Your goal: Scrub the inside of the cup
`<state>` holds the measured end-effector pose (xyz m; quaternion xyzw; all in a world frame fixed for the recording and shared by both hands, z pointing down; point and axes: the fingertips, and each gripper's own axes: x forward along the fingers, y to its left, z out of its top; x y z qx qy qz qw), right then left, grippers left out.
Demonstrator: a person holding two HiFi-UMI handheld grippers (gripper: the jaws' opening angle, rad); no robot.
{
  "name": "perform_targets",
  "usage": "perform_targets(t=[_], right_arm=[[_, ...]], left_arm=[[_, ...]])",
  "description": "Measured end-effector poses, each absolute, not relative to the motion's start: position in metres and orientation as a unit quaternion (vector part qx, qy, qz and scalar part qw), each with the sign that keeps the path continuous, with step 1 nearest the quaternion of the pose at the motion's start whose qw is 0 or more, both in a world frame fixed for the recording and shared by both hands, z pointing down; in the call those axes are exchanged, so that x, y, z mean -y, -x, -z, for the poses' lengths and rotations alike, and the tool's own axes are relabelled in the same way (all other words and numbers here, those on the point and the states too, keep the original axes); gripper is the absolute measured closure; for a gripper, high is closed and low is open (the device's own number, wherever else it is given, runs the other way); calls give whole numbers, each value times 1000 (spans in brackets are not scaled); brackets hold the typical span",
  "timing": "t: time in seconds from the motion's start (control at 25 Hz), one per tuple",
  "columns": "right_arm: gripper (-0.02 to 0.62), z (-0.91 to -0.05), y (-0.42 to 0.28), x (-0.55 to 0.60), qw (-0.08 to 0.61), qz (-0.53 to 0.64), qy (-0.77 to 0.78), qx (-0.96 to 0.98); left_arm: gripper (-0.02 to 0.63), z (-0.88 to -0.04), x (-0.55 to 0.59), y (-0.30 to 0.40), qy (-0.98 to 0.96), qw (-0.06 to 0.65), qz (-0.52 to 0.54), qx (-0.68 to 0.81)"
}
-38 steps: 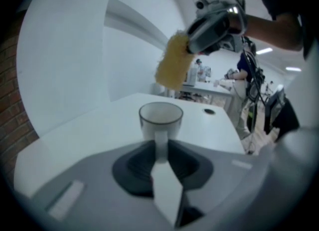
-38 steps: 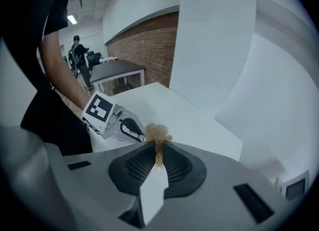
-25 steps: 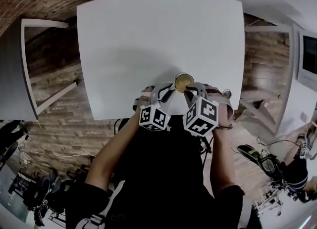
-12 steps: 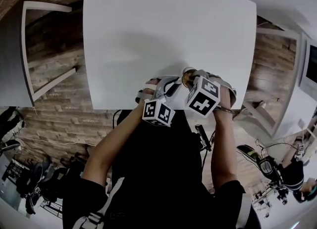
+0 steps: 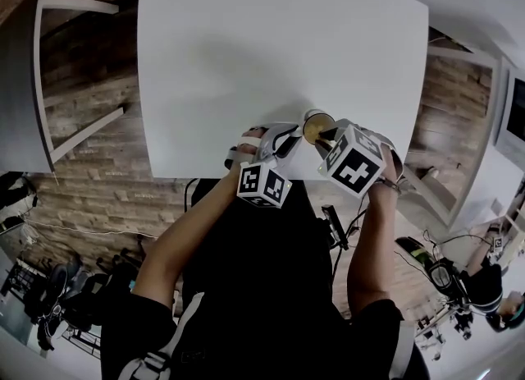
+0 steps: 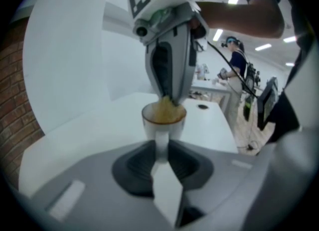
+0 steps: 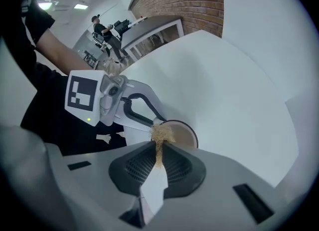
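A white cup [image 5: 317, 125] is held near the front edge of the white table [image 5: 271, 42]. My left gripper [image 5: 294, 142] is shut on the cup's handle [image 6: 161, 144], which shows pinched between its jaws in the left gripper view. My right gripper [image 5: 327, 135] comes in from the right and is shut on a tan scrubbing pad [image 7: 159, 139]. The pad's end reaches into the cup's mouth [image 7: 180, 133]. In the left gripper view the pad [image 6: 164, 109] fills the cup [image 6: 163, 121], with the right gripper [image 6: 172, 97] standing above it.
The table's front edge [image 5: 205, 175] runs just behind both grippers, over a brick-patterned floor [image 5: 90, 181]. A white bench frame [image 5: 49, 83] stands to the left. More white tables and people are far off in the gripper views.
My right gripper has drawn a little to the right and toward me, so the cup's mouth shows again. The left gripper and cup have stayed almost in place.
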<state>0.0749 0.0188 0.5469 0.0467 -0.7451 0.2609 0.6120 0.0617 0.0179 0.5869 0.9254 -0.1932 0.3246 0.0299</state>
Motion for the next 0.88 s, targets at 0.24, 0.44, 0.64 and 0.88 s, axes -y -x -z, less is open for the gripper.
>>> perform_targets(t=[0.24,0.44,0.64,0.88], right_arm=[[556,-574,-68,-10,606,-268,-103,742],[555,-565,-70,1,573,-223,-210,760],[556,-523,-83,15,515,-201,-330,765],[557,-554,-83,19,535,-203,-330,751]], left_arm=[[531,-589,-19,-58,-926,25,-325,191],[531,-588,-20,-55,-925,28,-327,193],[531,-589,-19,-57,-925,31,-325,194],[531,-590,-16,-61,-924,34,-326,196]])
